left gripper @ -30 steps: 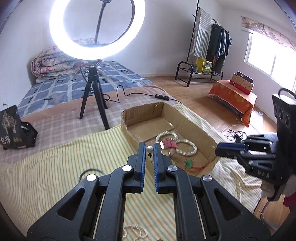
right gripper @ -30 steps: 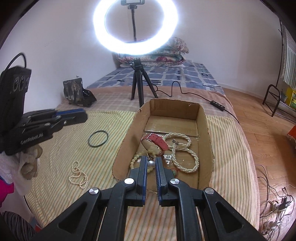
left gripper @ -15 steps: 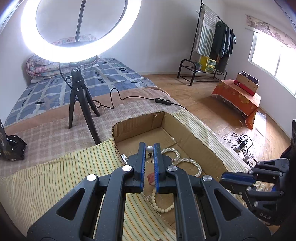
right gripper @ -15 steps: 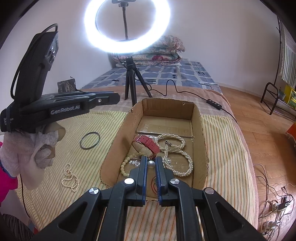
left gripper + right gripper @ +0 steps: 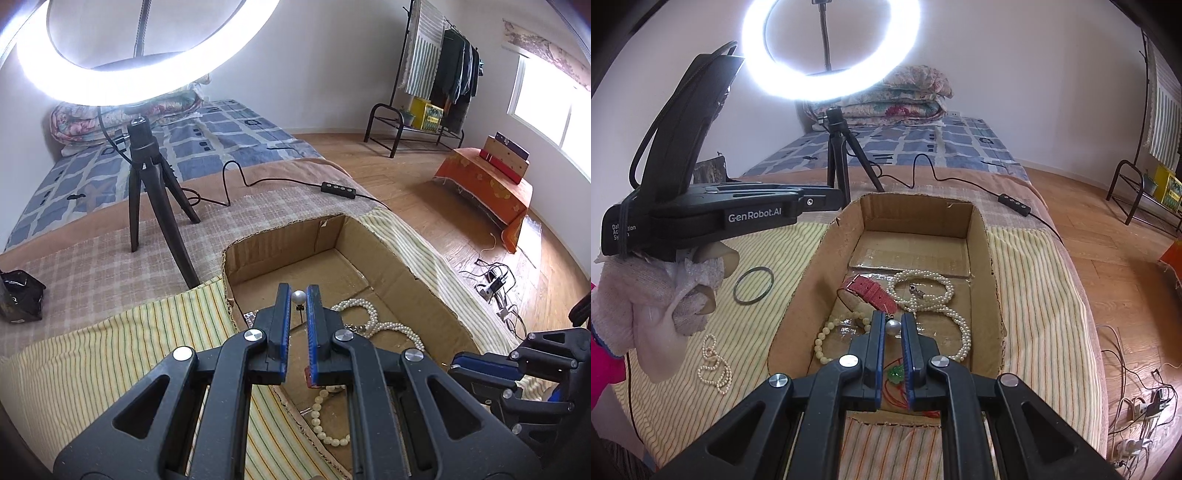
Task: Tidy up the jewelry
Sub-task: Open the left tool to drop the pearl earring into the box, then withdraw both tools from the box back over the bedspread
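My left gripper [image 5: 298, 290] is shut on a white pearl stud [image 5: 298, 297], its pin hanging down, over the near-left part of the open cardboard box [image 5: 284, 240]. My right gripper [image 5: 893, 320] is shut on a greyish pearl stud [image 5: 893, 327] above the box's [image 5: 916, 210] near end. Inside the box lie a pearl necklace [image 5: 938, 295], a pink watch strap [image 5: 871, 290], a cream bead bracelet [image 5: 827, 332] and a green pendant on red cord [image 5: 897, 373]. The left gripper [image 5: 827, 199] also shows at the box's far-left corner.
A black bangle [image 5: 753, 285] and a small pearl strand [image 5: 714, 369] lie on the striped cloth left of the box. A ring light on a tripod [image 5: 838, 155] stands behind the box, its cable [image 5: 1014, 201] trailing right. A gloved hand [image 5: 665, 295] carries the left gripper.
The left gripper has travelled right with its pearl stud, from the striped cloth to over the box. The right gripper has barely shifted and still grips its stud.
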`<state>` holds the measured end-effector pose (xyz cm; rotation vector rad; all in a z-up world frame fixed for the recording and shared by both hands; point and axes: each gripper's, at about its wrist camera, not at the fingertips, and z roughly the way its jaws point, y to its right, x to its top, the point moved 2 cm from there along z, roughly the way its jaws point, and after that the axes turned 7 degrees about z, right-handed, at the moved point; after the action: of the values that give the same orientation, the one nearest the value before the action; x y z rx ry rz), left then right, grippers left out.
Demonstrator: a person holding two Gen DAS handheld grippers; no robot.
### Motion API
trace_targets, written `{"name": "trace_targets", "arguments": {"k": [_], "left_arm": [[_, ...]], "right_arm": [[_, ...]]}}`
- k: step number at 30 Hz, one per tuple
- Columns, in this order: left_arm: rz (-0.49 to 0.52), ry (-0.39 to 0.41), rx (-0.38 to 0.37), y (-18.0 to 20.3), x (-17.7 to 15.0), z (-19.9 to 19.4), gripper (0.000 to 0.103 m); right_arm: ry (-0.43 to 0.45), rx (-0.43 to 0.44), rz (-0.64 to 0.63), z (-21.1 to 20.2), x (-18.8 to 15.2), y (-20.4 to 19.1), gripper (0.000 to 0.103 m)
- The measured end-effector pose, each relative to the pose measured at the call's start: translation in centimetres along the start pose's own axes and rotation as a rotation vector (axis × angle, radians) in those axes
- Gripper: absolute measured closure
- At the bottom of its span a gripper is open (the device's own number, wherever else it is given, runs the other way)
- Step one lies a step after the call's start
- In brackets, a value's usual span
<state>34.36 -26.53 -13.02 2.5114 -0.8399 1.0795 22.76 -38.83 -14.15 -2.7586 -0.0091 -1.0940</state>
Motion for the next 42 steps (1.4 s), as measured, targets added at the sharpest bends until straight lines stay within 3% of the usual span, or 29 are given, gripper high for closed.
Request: {"name": "trace_targets", "arguments": {"k": [6,8,10,11,12,13,14,15,18,32,37,42], "left_arm": [[0.005,-0.009,-0.001,0.3,0.2,0.5,0.097],[0.014,-0.017,-0.003,0.6,0.3,0.6,0.097],[0.032,-0.024,0.014,0.8,0.3,0.8,0.097],[0.038,-0.028,0.025,0.9,0.3,0.9,0.091],[0.041,-0.035,0.034,1.0,0.3,1.0,0.081],[0.037,-0.034,0.035,1.0,0.3,1.0,0.050],[0.033,-0.022,0.037,0.9,0.3,0.9,0.029],[0.032,0.014,0.049,0.9,0.4,0.4,0.024],[0.046,0.042,0.100,1.0,0.5,-0.1,0.017],[0.048,0.038,0.119,0.7,0.3,-1.8,0.015],[0.046,0.054,0.131,-0.1,-0.1,-3.9,0.015],[0.055,0.069,0.144,-1.4,-0.9,-6.2,0.015]], "right_arm": [[-0.008,0.001,0.006,0.4,-0.1,0.2,0.096],[-0.010,0.006,0.007,0.5,-0.2,0.2,0.088],[-0.004,0.007,0.005,0.5,-0.3,0.2,0.071],[-0.002,0.005,0.001,0.4,-0.4,0.1,0.068],[0.001,0.002,-0.005,0.4,-0.5,0.0,0.058],[0.007,-0.002,-0.008,0.4,-0.5,-0.1,0.043],[0.015,-0.008,-0.010,0.3,-0.7,-0.1,0.036],[0.023,-0.010,-0.011,0.2,-0.7,-0.1,0.030],[0.024,0.002,0.002,0.0,-0.8,0.0,0.029],[0.046,-0.024,0.046,-1.3,-0.8,0.3,0.014],[0.067,-0.050,0.048,-2.5,-1.0,-0.2,0.000],[0.090,-0.053,0.027,-3.7,-1.2,-1.2,0.000]]}}
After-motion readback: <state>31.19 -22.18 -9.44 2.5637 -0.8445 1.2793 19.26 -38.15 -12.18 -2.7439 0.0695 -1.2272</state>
